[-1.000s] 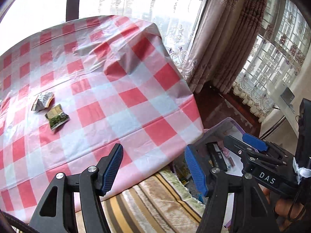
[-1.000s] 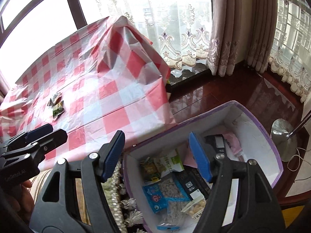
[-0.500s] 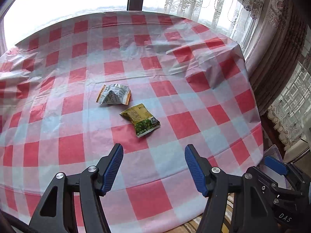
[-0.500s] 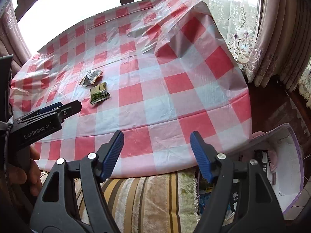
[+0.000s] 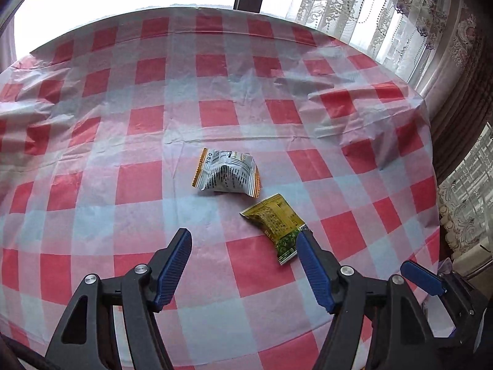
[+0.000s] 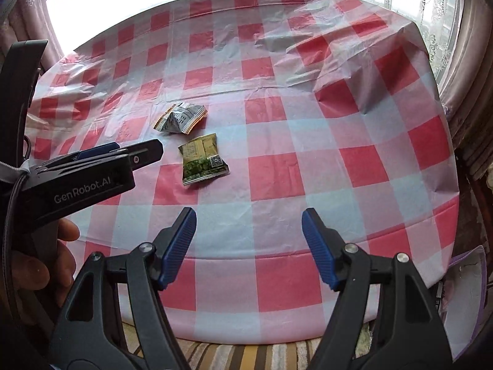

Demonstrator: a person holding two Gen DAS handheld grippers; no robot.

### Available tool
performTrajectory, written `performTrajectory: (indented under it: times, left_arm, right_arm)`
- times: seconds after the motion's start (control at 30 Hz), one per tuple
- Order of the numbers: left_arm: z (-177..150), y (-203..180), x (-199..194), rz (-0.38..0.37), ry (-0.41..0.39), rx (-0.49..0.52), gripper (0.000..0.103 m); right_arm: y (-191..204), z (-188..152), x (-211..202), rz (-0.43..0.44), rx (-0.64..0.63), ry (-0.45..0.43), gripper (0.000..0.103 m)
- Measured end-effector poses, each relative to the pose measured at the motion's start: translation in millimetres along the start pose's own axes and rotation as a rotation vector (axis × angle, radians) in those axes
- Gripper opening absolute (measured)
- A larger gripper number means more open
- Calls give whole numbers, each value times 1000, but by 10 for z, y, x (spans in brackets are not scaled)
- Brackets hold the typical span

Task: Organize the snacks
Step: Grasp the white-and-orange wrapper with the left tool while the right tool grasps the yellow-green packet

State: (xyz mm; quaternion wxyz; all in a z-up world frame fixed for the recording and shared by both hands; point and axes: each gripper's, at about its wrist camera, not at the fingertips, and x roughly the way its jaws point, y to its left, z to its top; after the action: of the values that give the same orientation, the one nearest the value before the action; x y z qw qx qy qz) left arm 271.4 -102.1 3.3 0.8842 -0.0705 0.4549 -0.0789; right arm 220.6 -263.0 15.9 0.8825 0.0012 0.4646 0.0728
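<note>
Both grippers swung over table (image 5: 92,141), 2 snacks (image 5: 226,171)

A red-checked tablecloth (image 5: 215,114) covers the table before bright lace-curtained windows (image 5: 354,9).

White lettering "GenRobot.AI" stands on the black body of the left hand-held gripper (image 6: 135,154). Print on the white packet (image 5: 226,174) and the green packet (image 6: 203,158), which also bears a QR code, is too small to read.

Table middle: white packet (image 5: 226,171) and green packet (image 5: 275,223) just beside each other.
Near edge: bare checked cloth (image 6: 277,215).
Far right: cloth rumpled.
</note>
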Motion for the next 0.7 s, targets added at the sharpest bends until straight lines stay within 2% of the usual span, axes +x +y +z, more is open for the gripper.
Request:
performTrajectory:
  times: [0.17, 0.37, 0.7]
  left_arm:
    - [134, 187, 106, -1, 5, -39, 74]
    - [313, 246, 307, -60, 18, -44, 82]
    - [524, 268, 706, -71, 49, -23, 83]
  right_arm:
    - [168, 133, 217, 16, -28, 10, 74]
    - [250, 237, 455, 20, -49, 32, 74]
    - [327, 351, 720, 21, -80, 41, 74]
